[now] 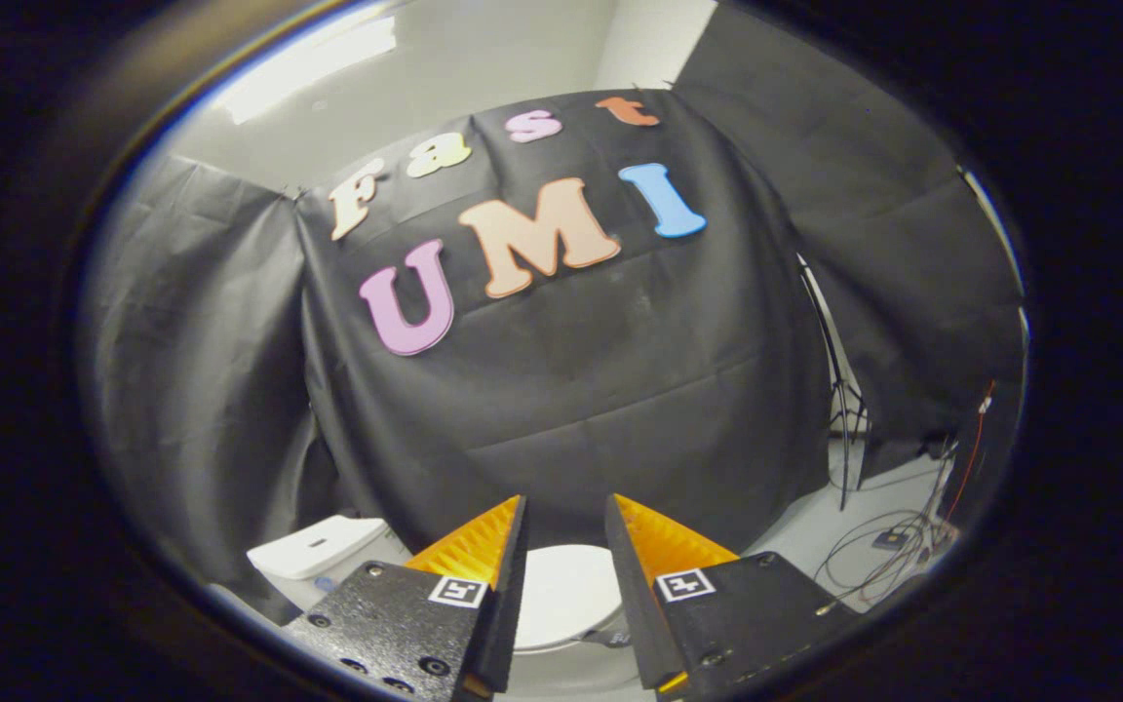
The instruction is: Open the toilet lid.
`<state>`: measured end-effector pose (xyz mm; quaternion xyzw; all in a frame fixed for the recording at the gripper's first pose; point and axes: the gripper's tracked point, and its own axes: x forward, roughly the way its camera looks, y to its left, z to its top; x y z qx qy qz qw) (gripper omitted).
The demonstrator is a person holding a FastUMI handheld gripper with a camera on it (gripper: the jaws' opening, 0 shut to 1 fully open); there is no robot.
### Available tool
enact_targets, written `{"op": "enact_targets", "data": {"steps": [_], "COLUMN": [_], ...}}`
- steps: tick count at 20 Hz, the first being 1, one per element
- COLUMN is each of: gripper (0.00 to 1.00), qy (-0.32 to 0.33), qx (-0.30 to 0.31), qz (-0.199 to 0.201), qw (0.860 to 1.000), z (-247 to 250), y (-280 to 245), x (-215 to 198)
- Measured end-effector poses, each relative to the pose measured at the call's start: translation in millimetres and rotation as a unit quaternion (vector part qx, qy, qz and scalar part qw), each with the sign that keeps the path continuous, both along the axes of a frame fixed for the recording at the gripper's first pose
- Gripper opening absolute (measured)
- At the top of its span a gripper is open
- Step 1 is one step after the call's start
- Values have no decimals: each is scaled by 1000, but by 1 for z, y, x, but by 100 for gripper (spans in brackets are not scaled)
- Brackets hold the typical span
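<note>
A white toilet stands low against the black cloth wall. Its closed lid [566, 590] shows as a white oval in the gap between my fingers, some way beyond them. The white cistern [323, 551] sits to the left of the lid, behind my left finger. My gripper [566, 507] is open, with nothing between its fingers [493, 546], and it hovers above and apart from the toilet. The lid's front and sides are hidden by the fingers.
Black cloth walls close in the back and both sides. To the right, on the pale floor [805, 531], lie loose cables [888, 556] beside a thin black stand [839, 419].
</note>
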<state>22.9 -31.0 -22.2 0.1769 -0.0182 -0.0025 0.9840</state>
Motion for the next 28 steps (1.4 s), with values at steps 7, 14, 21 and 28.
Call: {"op": "enact_targets", "data": {"steps": [7, 14, 21, 28], "gripper": [47, 46, 45, 45], "qy": [-5, -9, 94, 152], "qx": [199, 384, 457, 483], "qz": [-20, -51, -29, -43], "qw": [980, 922, 884, 861], "z": [-47, -123, -202, -234], "y": [-37, -58, -16, 1], "x": [20, 30, 75, 81]}}
